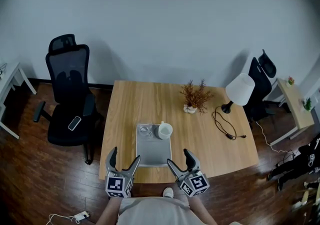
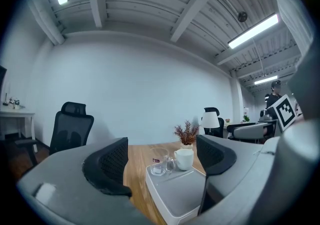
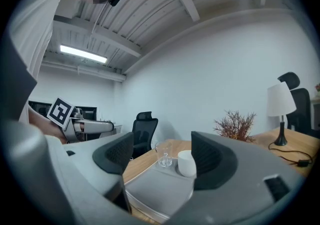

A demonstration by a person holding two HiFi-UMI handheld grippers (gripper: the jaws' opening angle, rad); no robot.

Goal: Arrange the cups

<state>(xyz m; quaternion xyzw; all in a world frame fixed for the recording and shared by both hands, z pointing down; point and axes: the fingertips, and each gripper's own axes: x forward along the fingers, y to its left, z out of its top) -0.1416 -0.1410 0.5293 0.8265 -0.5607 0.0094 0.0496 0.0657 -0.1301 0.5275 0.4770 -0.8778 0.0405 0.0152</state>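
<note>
A grey tray [image 1: 153, 155] lies on the wooden table [image 1: 130, 104], near its front edge. At the tray's far end a white cup [image 1: 165, 130] stands next to a clear glass cup [image 1: 145, 130]. My left gripper [image 1: 125, 155] hovers at the tray's near left corner and my right gripper [image 1: 179, 157] at its near right corner. Both are open and hold nothing. Between the jaws, the left gripper view shows the white cup [image 2: 183, 159], the glass cup [image 2: 160, 164] and the tray [image 2: 182, 196]. The right gripper view frames the white cup [image 3: 186, 163] and the glass cup [image 3: 163, 154] likewise.
A dried plant in a small pot [image 1: 195, 98], a white lamp [image 1: 239, 90] and its black cable [image 1: 225, 125] occupy the table's right part. A black office chair [image 1: 70, 99] with a phone [image 1: 74, 123] on its seat stands to the left. Another chair [image 1: 261, 76] stands at right.
</note>
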